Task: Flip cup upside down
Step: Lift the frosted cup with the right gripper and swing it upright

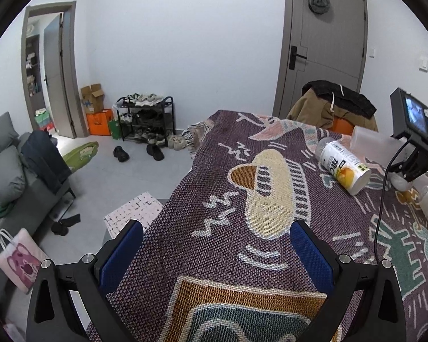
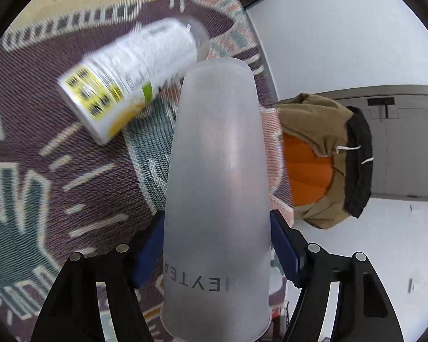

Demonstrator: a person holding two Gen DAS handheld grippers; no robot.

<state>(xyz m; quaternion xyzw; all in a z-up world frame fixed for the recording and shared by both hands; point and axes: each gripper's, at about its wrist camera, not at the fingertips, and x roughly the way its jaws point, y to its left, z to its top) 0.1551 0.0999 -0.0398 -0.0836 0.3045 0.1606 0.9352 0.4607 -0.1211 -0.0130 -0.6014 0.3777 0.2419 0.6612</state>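
The right tool (image 2: 216, 259) is clamped on a frosted, translucent cup (image 2: 216, 171), its blue pads pressing the cup's wide end from both sides. The cup's rim end is nearest the camera and runs out of the bottom of the right wrist view, so the mouth itself cannot be seen; the narrow closed base points away, toward the far edge of the bench. Lettering near the rim reads partly as "EYTEA", with its first character lost in the curve of the plastic. The whole view is rolled sideways, so whether the cup touches the cloth cannot be told.

In the left wrist view the cup (image 1: 373, 145) shows only as a pale shape at the right, partly covered by the right tool's body and screen.

Just beside the cup a white bottle (image 2: 128, 77) with a yellow fruit label lies on its side on the patterned woven cloth (image 1: 214, 199) that covers the bench; it is blurred in the right wrist view, its print unreadable.

The left tool (image 1: 216, 245) hangs over the near part of the cloth with its fingers wide apart, holding nothing.

A brown jacket (image 2: 319, 119) is draped over an orange chair (image 2: 308, 171) past the bench.
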